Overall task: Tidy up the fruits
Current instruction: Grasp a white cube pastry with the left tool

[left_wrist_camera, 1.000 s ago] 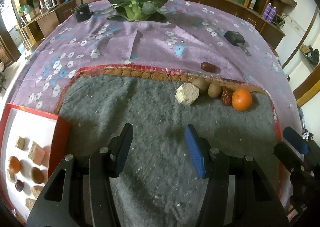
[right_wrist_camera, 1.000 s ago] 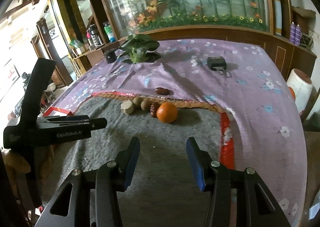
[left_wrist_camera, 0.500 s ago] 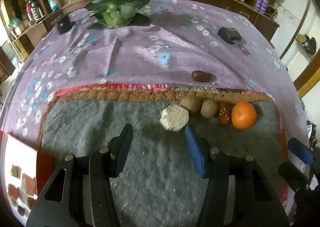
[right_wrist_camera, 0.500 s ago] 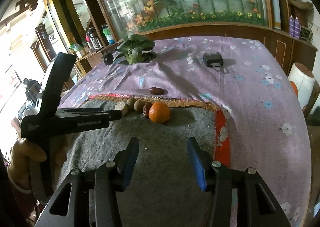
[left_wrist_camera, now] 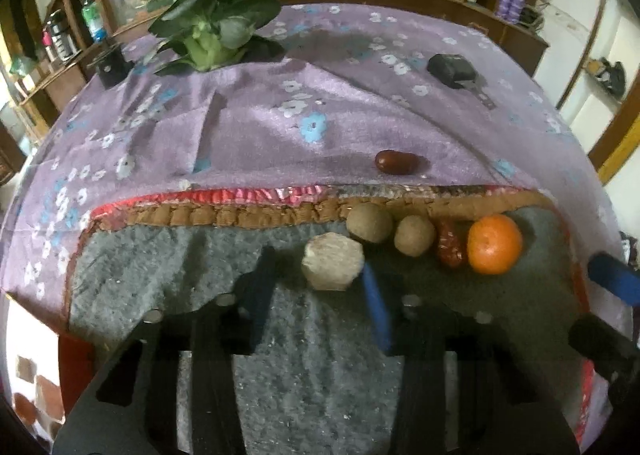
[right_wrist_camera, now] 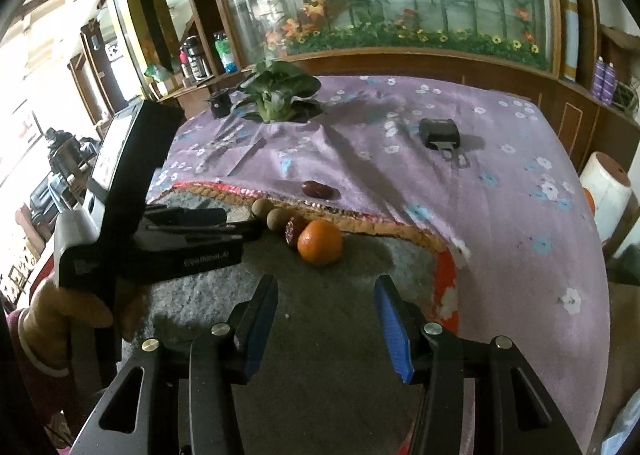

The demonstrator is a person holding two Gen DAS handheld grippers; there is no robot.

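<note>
Behind the counter (right_wrist_camera: 520, 191) runs a glass display of artificial flowers; a purple floral cloth covers the far part, a grey felt mat (left_wrist_camera: 304, 355) with a braided red-brown edge (left_wrist_camera: 224, 215) the near part.

Fruits sit in a row along the mat's far edge, row axis running 9 to 3 o'clock in the left wrist view: pale faceted piece (left_wrist_camera: 333, 262), two brown round fruits (left_wrist_camera: 369, 222) (left_wrist_camera: 414, 235), a wrinkled red date (left_wrist_camera: 450, 249) with long axis roughly 12 to 6, then the orange (left_wrist_camera: 495, 243) at the 3 o'clock end. The round fruits touch or nearly touch. A smooth dark red date (left_wrist_camera: 396, 162) lies apart on the cloth at 12 o'clock of the row, long axis 9 to 3.

Left tongs (left_wrist_camera: 320, 287): jaws have just been closing, the pale piece between the tips; blue pad at its 4 o'clock side, black finger still clear at 9 o'clock. No grip seen; view is blurred.

Right tongs (right_wrist_camera: 326, 319): jaws apart, nothing between, over bare felt at 6 o'clock of the orange (right_wrist_camera: 320, 242).

Open felt lies toward 6 and 9 o'clock of the row; a red-rimmed tray (left_wrist_camera: 76, 371) at the mat's 8 o'clock corner.
</note>
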